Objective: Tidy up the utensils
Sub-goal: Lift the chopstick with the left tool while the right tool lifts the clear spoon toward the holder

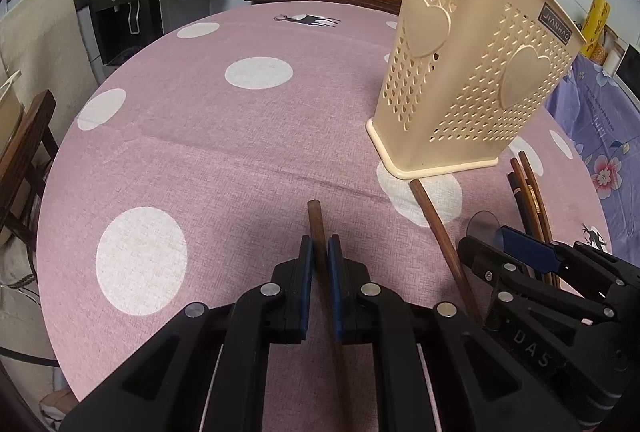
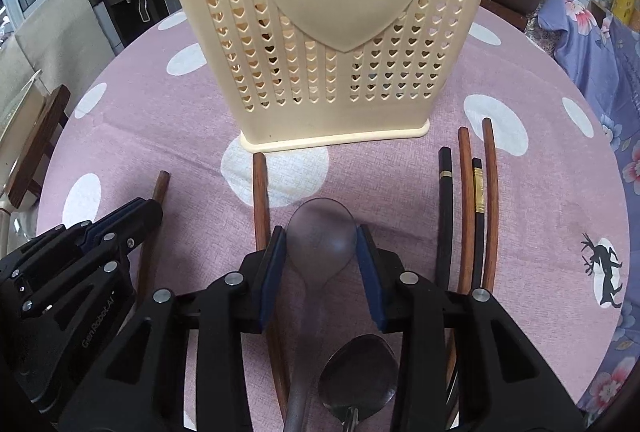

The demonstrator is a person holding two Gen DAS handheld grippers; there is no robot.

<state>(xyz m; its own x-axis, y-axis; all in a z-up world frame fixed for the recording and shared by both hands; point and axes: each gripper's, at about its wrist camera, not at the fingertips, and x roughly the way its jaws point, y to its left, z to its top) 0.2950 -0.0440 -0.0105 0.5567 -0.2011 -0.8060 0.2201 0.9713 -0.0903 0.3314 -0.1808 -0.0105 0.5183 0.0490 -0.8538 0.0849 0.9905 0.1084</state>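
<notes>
Right gripper (image 2: pixel 321 264) open, its blue pads either side of the bowl of a translucent grey spoon (image 2: pixel 320 244) lying on the surface (image 2: pixel 192 119), pads just beside the bowl, contact not confirmed. A darker metal spoon (image 2: pixel 358 378) lies nearer the camera. Cream utensil holder (image 2: pixel 340 31) with heart cut-outs stands upright beyond. One brown chopstick (image 2: pixel 260 199) lies left of the spoon; two black and two brown chopsticks (image 2: pixel 466 207) lie grouped at right. Left gripper (image 2: pixel 120 228) sits over another brown chopstick (image 2: pixel 160 185) at far left
</notes>
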